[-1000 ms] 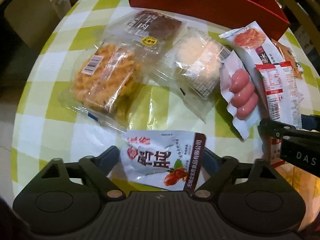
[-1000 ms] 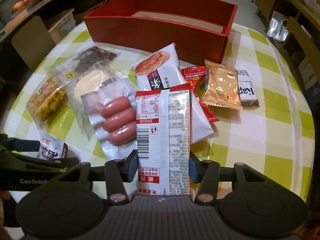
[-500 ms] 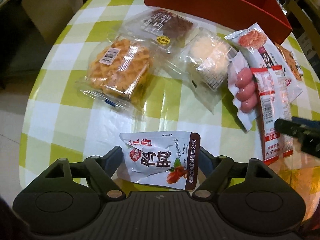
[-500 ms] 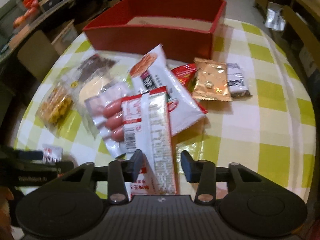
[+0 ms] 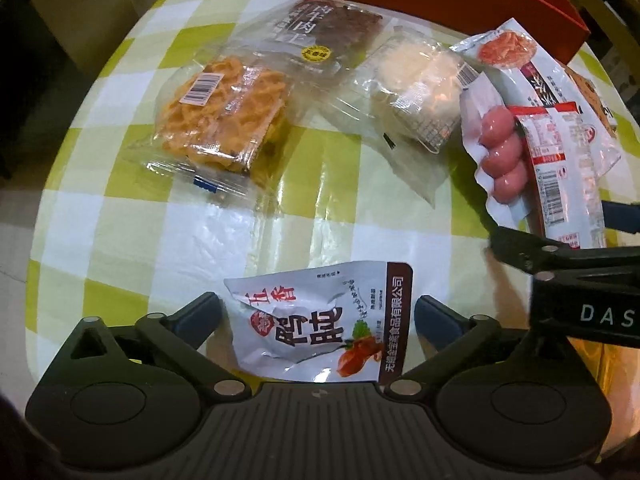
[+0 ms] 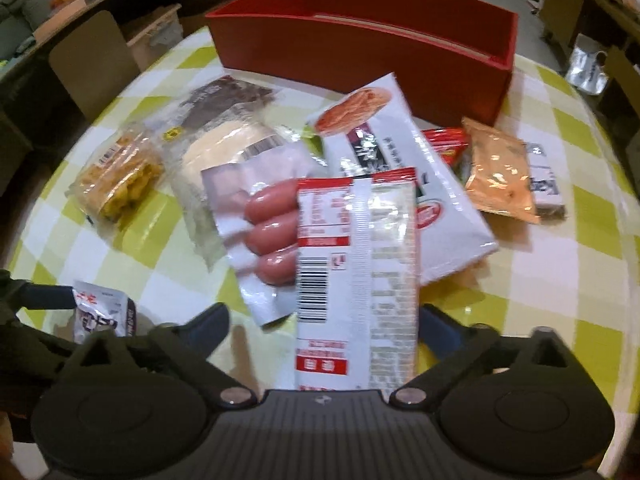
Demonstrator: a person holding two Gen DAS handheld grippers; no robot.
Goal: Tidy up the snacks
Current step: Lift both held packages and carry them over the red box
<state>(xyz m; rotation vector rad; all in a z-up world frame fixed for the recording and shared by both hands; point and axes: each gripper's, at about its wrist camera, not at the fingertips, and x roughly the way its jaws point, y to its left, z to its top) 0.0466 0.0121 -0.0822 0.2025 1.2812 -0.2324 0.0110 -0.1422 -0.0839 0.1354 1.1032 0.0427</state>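
My left gripper [image 5: 316, 316] is open around a white duck-gizzard pouch [image 5: 324, 328] that lies between its fingers, near the table's front edge. My right gripper [image 6: 324, 320] is open; a red-and-white packet [image 6: 356, 276] stands between its fingers, which do not touch its sides. The packet overlaps a pack of three pink sausages [image 6: 268, 240]. A red box [image 6: 360, 40] stands at the back of the table. The right gripper also shows in the left wrist view [image 5: 560, 256].
Loose snacks lie on the green-checked tablecloth [image 5: 120, 220]: orange crisp cakes [image 5: 220, 112], dark beef jerky [image 5: 324, 36], a round white cake [image 5: 416, 80], a white noodle-picture pouch [image 6: 380, 140], a gold sachet [image 6: 500, 172]. A chair [image 6: 92, 64] stands left of the table.
Both grippers have opened wider around their packets. The right gripper has shifted nearer to the left one. The views have tilted slightly.
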